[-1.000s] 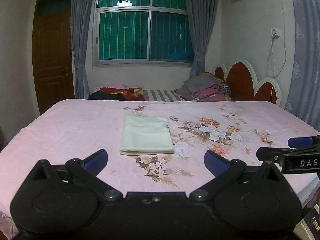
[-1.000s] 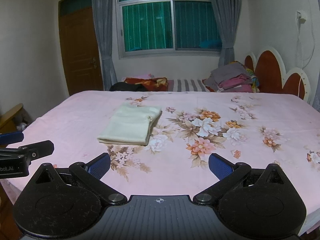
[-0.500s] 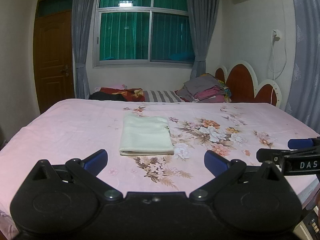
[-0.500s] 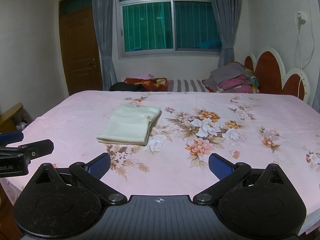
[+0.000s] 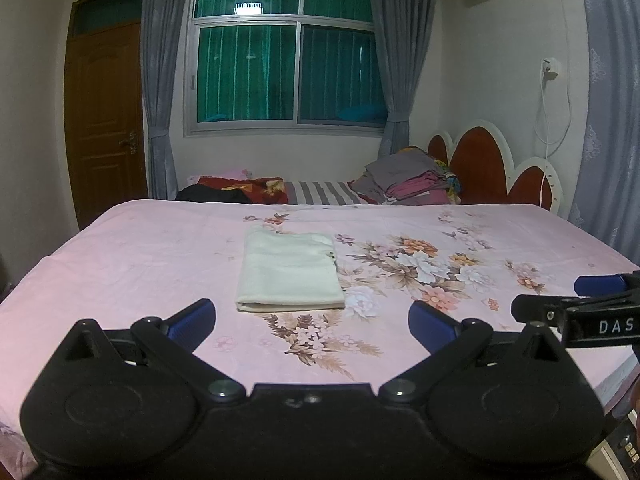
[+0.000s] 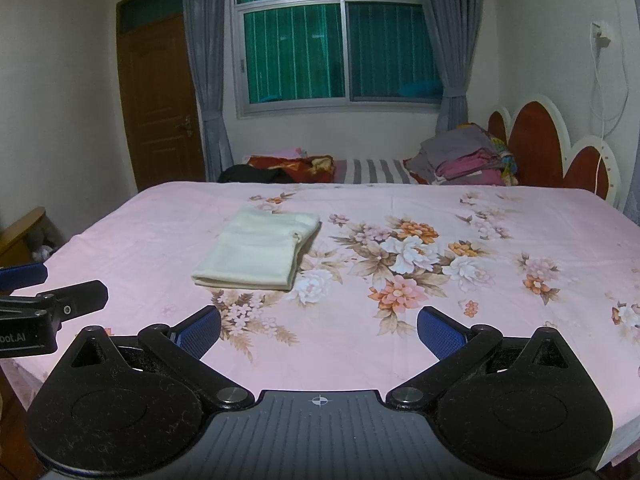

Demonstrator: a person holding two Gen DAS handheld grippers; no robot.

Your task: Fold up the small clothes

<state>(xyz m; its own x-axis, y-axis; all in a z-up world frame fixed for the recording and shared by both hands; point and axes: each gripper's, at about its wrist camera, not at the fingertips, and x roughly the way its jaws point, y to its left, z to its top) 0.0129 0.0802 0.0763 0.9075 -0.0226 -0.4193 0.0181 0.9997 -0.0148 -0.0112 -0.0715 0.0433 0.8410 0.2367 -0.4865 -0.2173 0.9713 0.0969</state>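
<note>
A small cream garment (image 5: 290,270) lies folded into a flat rectangle on the pink floral bedsheet (image 5: 140,248). It also shows in the right wrist view (image 6: 258,254). My left gripper (image 5: 312,322) is open and empty, held above the near edge of the bed, short of the garment. My right gripper (image 6: 319,330) is open and empty, also above the near edge, to the right of the garment. The right gripper shows side-on at the right of the left wrist view (image 5: 576,308). The left gripper shows at the left of the right wrist view (image 6: 44,308).
A pile of folded clothes (image 5: 412,180) and dark bedding (image 5: 240,190) lie beyond the far edge of the bed. A red and white headboard (image 5: 496,168) stands at the right. A wooden door (image 5: 106,120) is at the back left, and a curtained window (image 5: 288,56) is behind.
Both grippers have drawn back and lifted slightly, so the folded garment sits a little lower and nearer in both views. Both stay open. The garment has not moved.
</note>
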